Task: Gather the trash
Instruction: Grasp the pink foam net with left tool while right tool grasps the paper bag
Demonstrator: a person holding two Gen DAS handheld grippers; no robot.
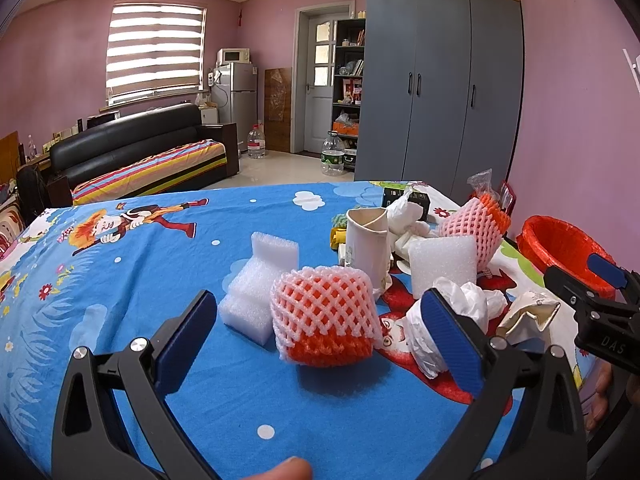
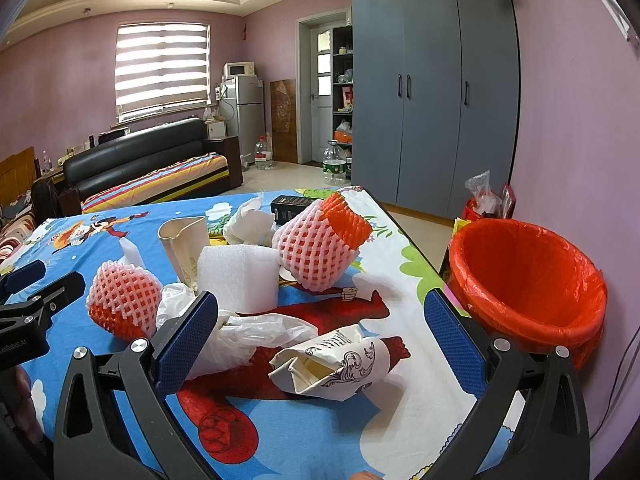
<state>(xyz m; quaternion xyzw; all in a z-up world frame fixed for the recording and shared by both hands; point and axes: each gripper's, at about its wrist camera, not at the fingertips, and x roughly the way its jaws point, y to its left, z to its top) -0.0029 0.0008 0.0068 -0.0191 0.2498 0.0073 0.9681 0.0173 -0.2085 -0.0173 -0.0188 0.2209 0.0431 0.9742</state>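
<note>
Trash lies on a table with a blue cartoon cloth (image 1: 120,280). My left gripper (image 1: 320,328) is open, its jaws either side of a pink-and-orange foam fruit net (image 1: 324,320), just short of it. White foam blocks (image 1: 256,292), a crumpled white plastic bag (image 1: 460,312), a torn paper cup (image 1: 366,244) and a second fruit net (image 1: 476,228) lie around. My right gripper (image 2: 320,336) is open over a crushed printed paper cup (image 2: 340,364), not touching it. The bin with the orange bag (image 2: 528,280) stands at the table's right edge.
A black box (image 2: 292,204) and crumpled tissue (image 2: 248,224) lie at the table's far end. The right gripper shows in the left wrist view (image 1: 600,304). A pink wall is close on the right. A sofa, fridge and grey wardrobe stand beyond.
</note>
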